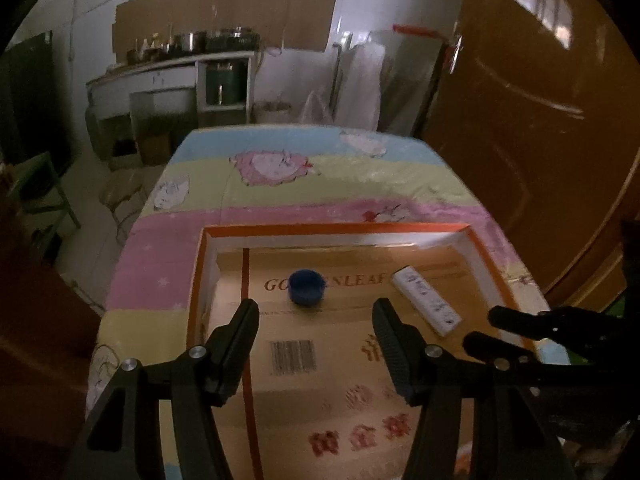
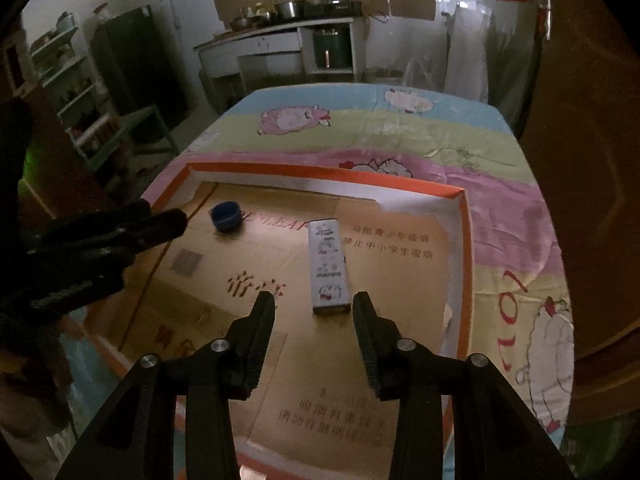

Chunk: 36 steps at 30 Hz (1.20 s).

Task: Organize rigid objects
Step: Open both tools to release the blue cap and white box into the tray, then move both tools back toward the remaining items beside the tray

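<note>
Fingers of left gripper (image 1: 316, 308) spread, empty, above blue cup (image 1: 306, 286); fingers of right gripper (image 2: 314, 300) parted, empty, just short of white box (image 2: 329, 266); both items lying apart in orange-rimmed tray (image 2: 464, 240)

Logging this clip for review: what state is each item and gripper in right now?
Blue cap: resting in the box, open side up, not held.
White carton: lying flat in the box, not held.
Orange-rimmed box: open-topped, on the table.
Left gripper: open, empty.
Right gripper: open, empty, just short of the carton.
</note>
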Each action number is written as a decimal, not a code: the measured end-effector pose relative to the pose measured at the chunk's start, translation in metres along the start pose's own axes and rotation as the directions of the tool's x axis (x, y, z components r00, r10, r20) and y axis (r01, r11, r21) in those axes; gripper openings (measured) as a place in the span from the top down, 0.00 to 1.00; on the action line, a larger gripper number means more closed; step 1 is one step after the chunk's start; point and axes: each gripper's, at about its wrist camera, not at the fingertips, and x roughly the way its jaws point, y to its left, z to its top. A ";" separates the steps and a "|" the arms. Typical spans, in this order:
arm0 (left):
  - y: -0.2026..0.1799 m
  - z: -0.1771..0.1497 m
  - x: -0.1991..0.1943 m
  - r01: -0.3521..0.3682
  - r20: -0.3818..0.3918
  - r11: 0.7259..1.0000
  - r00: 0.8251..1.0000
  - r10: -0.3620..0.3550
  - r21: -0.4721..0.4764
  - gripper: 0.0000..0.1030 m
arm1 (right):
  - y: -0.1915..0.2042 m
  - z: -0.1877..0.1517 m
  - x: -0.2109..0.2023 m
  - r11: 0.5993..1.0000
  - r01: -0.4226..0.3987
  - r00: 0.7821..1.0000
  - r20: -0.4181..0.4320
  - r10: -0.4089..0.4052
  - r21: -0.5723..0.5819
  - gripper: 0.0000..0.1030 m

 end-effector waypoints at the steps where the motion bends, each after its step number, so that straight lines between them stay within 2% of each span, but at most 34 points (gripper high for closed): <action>1: -0.001 -0.002 -0.006 -0.004 0.014 1.000 1.000 0.004 0.006 0.43 | 0.003 -0.003 -0.005 1.000 0.005 1.000 0.007 -0.005 -0.005 0.59; 10: -0.010 -0.022 -0.074 -0.013 0.113 1.000 0.994 0.013 0.005 0.43 | 0.022 -0.025 -0.046 1.000 0.013 0.998 0.054 -0.013 -0.007 0.59; 19: -0.010 -0.053 -0.132 -0.020 0.174 1.000 0.984 0.022 -0.016 0.43 | 0.051 -0.057 -0.097 0.998 0.044 0.994 0.106 -0.040 -0.036 0.59; 36: -0.022 -0.099 -0.193 -0.080 0.232 0.997 0.970 0.077 0.004 0.43 | 0.080 -0.110 -0.164 0.999 0.048 0.985 0.167 -0.044 -0.018 0.59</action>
